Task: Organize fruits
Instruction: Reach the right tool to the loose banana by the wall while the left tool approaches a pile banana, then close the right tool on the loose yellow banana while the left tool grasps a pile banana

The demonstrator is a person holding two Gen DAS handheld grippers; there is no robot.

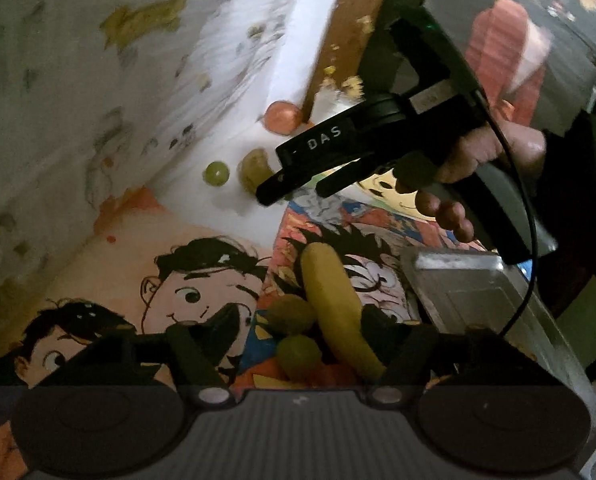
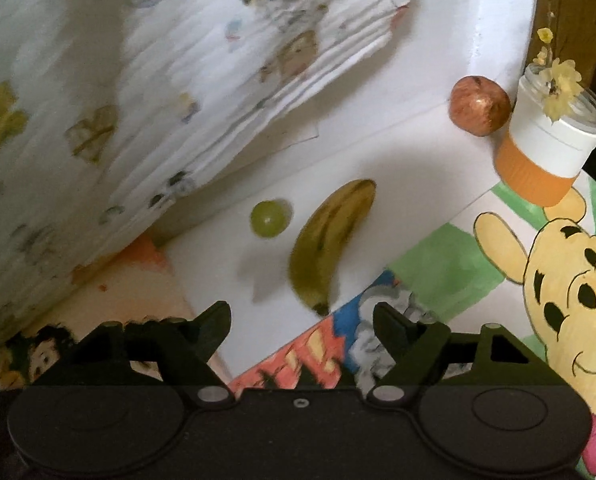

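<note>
Right gripper (image 2: 301, 320) is spread wide and grips nothing, poised just short of a banana (image 2: 329, 240) on the white surface (image 2: 377, 152), its long axis running diagonally away, dark tip nearest. Left gripper (image 1: 298, 332) is spread too; whether it touches the second banana (image 1: 333, 304) seems unclear.

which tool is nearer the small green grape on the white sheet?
Right. The right tool hangs open just beside the banana next to the grape; the left tool sits farther back, over a second banana.
</note>
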